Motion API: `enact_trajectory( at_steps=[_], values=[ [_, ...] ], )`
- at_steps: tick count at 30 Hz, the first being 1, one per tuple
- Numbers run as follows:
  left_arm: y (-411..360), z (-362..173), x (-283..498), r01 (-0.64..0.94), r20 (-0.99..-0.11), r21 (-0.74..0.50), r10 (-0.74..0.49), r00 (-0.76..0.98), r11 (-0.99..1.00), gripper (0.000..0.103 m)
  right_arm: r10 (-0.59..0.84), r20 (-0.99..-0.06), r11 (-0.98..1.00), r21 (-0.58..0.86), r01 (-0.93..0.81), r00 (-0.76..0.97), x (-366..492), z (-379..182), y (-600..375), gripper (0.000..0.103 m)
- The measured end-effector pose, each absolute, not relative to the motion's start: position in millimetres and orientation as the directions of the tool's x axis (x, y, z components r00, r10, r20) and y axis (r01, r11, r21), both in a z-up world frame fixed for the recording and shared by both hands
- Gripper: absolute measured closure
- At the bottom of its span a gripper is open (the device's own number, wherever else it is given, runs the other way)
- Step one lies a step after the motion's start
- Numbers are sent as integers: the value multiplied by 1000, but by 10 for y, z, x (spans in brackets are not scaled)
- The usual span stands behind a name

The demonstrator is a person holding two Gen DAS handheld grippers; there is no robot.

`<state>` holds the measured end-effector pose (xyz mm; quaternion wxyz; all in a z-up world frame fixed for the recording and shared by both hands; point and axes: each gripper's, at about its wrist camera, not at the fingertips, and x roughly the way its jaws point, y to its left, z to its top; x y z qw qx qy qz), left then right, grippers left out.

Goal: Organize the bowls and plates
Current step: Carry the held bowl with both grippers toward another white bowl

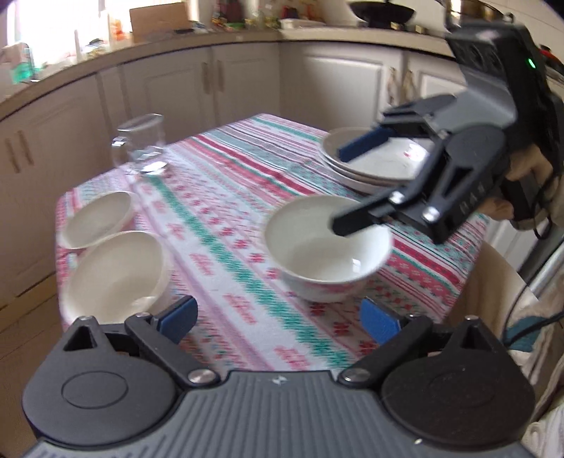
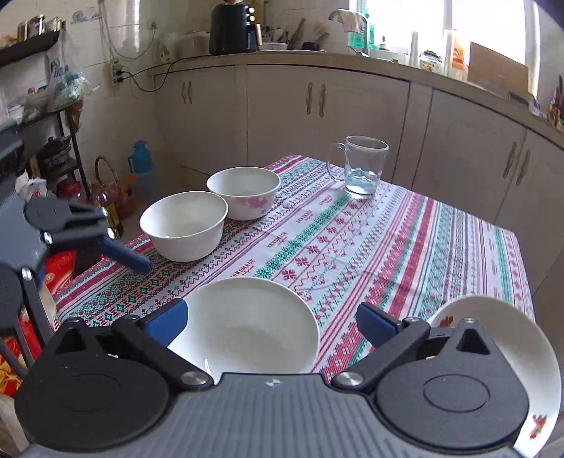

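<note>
At six o'clock of the right wrist view, the right gripper (image 2: 271, 322) hangs spread over a bowl (image 2: 246, 326), likely about to grasp it for stacking, while the left gripper (image 1: 278, 317) waits spread and empty.

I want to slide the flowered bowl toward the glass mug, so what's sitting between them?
Nothing: in the right wrist view only bare tablecloth lies between the flowered bowl and the glass mug.

Place: I'm in a home kitchen.
Evidence: cream cabinets (image 2: 317, 105) under a cluttered counter (image 2: 282, 56), air fryer (image 2: 232, 28), wok (image 1: 380, 14), table with patterned tablecloth (image 2: 387, 246).
</note>
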<state>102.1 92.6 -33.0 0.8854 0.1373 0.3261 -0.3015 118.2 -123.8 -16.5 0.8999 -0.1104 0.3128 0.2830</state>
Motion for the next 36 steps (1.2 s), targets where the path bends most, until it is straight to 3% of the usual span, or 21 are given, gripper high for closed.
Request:
enact_trajectory(
  at_steps=[11, 27, 36],
  values=[
    [1779, -261, 1638, 365, -636, -11, -289, 716, 931, 3, 462, -619, 722, -153, -675, 635, 1230, -159, -575, 0],
    [1948, -496, 2115, 388, -678, -128, -366, 637, 913, 10, 461, -681, 677, -145, -721, 569, 1677, -448, 82, 1],
    [1916, -545, 2218, 414, -687, -153, -397, 608, 898, 20, 437, -714, 649, -170, -742, 547, 1787, -500, 273, 11]
  ],
)
